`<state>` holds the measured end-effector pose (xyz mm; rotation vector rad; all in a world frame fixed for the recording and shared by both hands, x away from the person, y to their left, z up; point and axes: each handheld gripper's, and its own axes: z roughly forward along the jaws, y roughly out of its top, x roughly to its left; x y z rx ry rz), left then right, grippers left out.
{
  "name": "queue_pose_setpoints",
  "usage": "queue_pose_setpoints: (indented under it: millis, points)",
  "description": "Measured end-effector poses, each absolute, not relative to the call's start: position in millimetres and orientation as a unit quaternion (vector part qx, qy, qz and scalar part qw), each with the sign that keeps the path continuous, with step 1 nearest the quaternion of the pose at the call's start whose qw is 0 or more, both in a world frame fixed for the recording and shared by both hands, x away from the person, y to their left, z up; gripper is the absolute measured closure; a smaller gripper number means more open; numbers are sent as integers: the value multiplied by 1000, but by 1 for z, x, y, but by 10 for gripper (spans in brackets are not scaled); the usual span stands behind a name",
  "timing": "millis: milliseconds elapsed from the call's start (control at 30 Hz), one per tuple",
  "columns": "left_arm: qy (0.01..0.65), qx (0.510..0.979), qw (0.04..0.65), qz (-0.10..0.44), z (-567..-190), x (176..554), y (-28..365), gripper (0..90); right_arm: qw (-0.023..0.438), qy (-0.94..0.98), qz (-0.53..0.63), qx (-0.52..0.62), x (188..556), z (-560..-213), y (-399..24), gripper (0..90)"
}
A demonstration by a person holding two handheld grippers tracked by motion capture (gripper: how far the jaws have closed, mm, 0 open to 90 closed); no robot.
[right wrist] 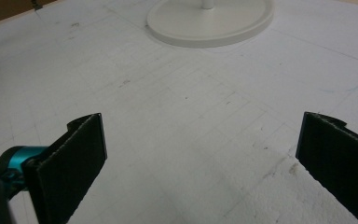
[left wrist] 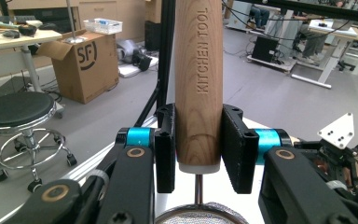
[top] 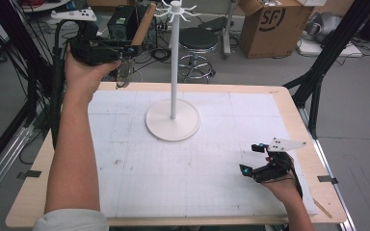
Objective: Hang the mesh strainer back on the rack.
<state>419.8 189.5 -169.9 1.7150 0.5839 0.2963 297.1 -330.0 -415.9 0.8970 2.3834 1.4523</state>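
Above the far left corner of the table (top: 38, 183), in the high view, the left gripper (top: 125, 48) is raised in the person's left hand (top: 84, 72) and holds a strainer (top: 142, 21) by its wooden handle. That handle slants up and to the right, toward the top of the white stand (top: 173, 122), while the wire bowl (top: 122, 73) hangs below the hand, so the long axis runs on a steep diagonal. Near the right front of the white mat (top: 188, 178), the right gripper (top: 255, 161) rests low with its jaws spread, pointing left and slightly away from the person.

From the left gripper view, the two black pads (left wrist: 165, 149) press on the lower end of the wooden handle (left wrist: 199, 84) from both sides (the words KITCHEN TOOL run along it). It points straight up the picture, away from the camera. Below the pads, a thin metal stem leads down to the mesh bowl (left wrist: 200, 217) at the bottom edge.

From the right gripper view, the pads (right wrist: 72, 163) stand wide apart over bare white mat (right wrist: 191, 140), nothing between them. Beyond them lies the round base of the stand (right wrist: 209, 23).
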Motion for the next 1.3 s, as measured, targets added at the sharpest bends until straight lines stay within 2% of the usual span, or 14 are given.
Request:
queue_pose_setpoints:
  millis: [733,1300]
  points:
    - [235,737,621,126,-168,412,183,687,105,808,493,304,296,-415,-330,5]
    - [250,758,589,129,-181,422,164,687,103,810,491,305,296,-416,-329,5]
